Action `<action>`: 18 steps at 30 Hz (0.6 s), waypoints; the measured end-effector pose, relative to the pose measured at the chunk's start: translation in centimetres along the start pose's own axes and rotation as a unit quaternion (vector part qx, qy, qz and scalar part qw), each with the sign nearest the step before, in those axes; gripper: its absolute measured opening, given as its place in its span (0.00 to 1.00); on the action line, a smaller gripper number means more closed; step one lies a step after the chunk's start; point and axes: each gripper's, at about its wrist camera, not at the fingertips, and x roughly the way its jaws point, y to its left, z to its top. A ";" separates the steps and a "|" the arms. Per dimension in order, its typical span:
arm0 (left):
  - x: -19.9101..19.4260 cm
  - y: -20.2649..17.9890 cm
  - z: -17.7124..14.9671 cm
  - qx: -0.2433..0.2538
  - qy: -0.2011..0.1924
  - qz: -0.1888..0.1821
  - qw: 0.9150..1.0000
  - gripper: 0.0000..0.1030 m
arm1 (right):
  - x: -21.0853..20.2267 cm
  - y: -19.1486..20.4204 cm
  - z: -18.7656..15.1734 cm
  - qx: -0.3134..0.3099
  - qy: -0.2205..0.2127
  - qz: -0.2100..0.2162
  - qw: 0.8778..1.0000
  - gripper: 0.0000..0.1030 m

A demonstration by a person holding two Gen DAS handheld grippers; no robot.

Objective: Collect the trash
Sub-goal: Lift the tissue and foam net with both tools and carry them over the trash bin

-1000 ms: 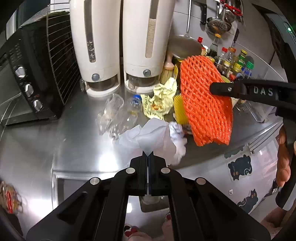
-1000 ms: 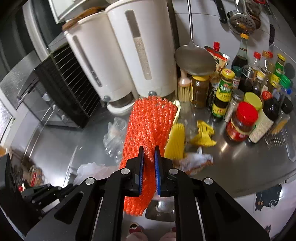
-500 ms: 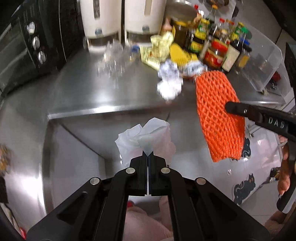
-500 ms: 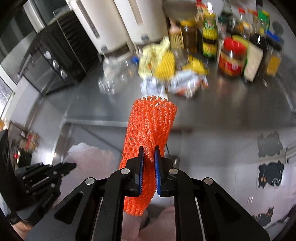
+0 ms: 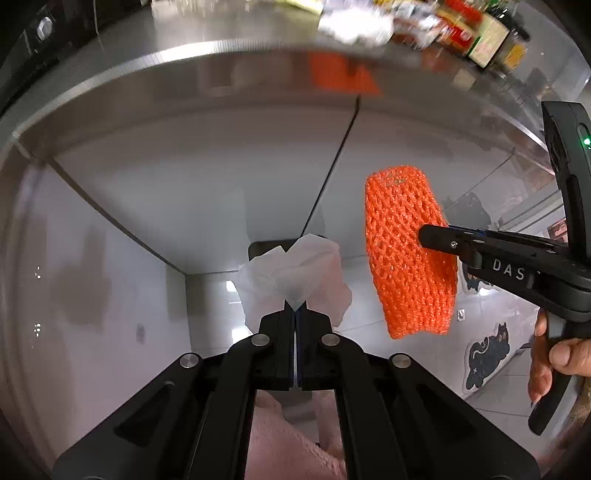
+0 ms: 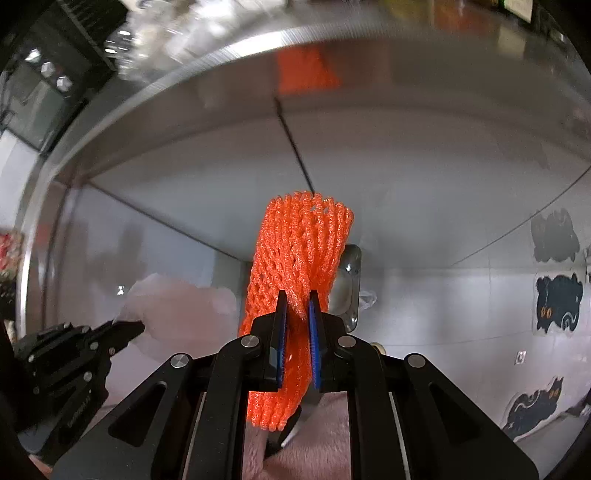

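Left hand-held gripper (image 5: 295, 317): clamped on a crumpled white tissue (image 5: 291, 277), held in the air below the steel table (image 5: 155, 66) edge. Right hand-held gripper (image 6: 297, 314): pinching an orange foam net (image 6: 299, 254), also off the table. Two pieces in transit, neither binned; no bin identifiable. Blurred litter (image 5: 354, 24) remains on the table; collection looks partly done.

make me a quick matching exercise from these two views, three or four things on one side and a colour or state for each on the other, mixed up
Things:
1. foam net sleeve
2. crumpled tissue
3. cat stickers
4. countertop edge

Colour or state:
A. black, stuck low on the wall
B. white, pinched in the left gripper
C. shiny steel, at the top of the view
D. orange, clamped in the right gripper

Pairs: 1-D, 2-B, 3-A, 4-C
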 end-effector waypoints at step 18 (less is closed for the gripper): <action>15.4 1.7 0.8 0.003 0.077 -0.007 0.997 0.00 | 14.3 -3.1 1.5 0.024 0.083 -0.036 0.996 0.14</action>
